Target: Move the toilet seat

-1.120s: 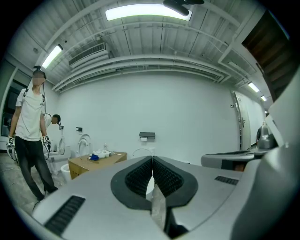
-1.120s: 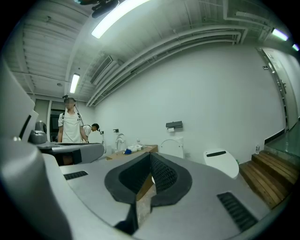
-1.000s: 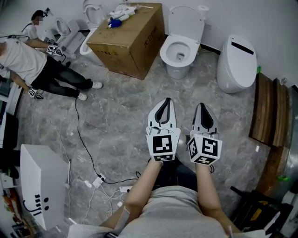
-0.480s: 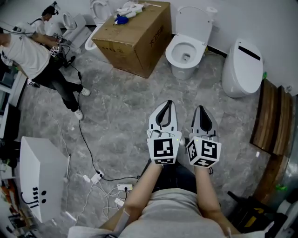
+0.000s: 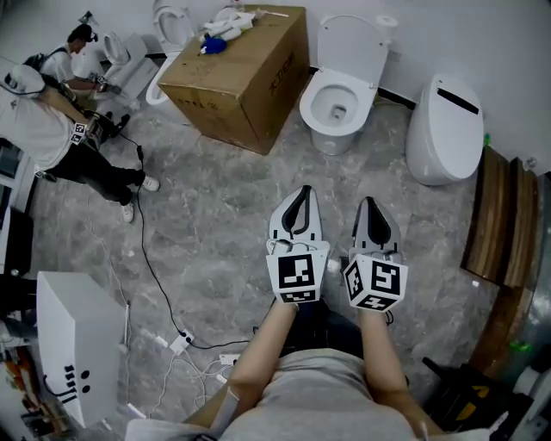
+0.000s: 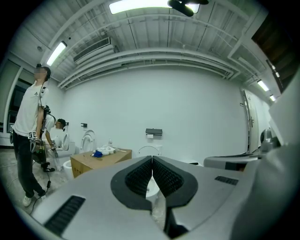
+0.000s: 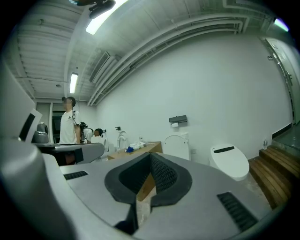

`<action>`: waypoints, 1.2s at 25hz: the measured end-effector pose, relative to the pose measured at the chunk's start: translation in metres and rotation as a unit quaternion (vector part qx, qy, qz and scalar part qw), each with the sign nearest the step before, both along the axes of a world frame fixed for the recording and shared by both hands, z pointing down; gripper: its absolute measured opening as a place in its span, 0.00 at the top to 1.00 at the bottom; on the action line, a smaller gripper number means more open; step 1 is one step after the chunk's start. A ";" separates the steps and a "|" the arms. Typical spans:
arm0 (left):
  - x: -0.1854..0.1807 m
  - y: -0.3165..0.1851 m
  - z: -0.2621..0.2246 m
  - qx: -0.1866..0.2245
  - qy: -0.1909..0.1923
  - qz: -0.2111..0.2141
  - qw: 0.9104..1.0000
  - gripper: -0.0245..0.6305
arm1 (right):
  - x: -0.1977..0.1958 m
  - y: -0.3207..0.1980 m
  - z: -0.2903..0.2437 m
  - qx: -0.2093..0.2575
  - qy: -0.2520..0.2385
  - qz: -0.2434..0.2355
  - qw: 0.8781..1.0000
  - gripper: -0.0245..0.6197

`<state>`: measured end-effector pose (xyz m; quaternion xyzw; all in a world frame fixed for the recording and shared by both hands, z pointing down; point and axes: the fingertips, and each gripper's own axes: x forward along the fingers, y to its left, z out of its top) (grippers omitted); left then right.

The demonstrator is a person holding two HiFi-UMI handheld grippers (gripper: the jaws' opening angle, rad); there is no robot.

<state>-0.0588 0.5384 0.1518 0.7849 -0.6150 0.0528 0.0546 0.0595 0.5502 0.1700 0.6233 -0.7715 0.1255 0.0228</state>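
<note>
Left hand-held gripper (image 5: 302, 189), right hand-held gripper (image 5: 370, 201): jaws together, empty. Part them nearing white ceramic lid-up toilet (image 5: 337, 86), upper centre.

In the head view the left gripper (image 5: 300, 194) and the right gripper (image 5: 372, 205) are side by side at the middle, above the floor (image 5: 215, 224). From them, an open toilet (image 5: 337, 102) stands at 12 o'clock, backed against the wall. Just left of it, at 11 o'clock, sits a cardboard box (image 5: 232, 77) with a heap of small items (image 5: 225, 23) on top. A closed toilet (image 5: 443, 121) stands at 1 o'clock, apart from the open one. Wooden steps (image 5: 499, 207) lie at 3 o'clock. A cabinet (image 5: 73, 340) stands at 8 o'clock, with cables (image 5: 185, 340) on the floor beside it. Two people (image 5: 43, 121) are at 10 o'clock, near further toilets (image 5: 168, 21) behind the box.
</note>
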 end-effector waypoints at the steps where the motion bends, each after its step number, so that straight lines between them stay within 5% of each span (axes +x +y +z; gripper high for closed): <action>1: -0.002 -0.007 0.001 -0.001 0.000 0.002 1.000 0.94 | -0.002 -0.007 0.001 -0.002 0.000 0.001 1.000 0.94; 30: -0.043 -0.197 0.017 -0.028 0.015 0.043 0.999 0.94 | -0.039 -0.188 0.012 -0.024 0.022 0.045 0.998 0.94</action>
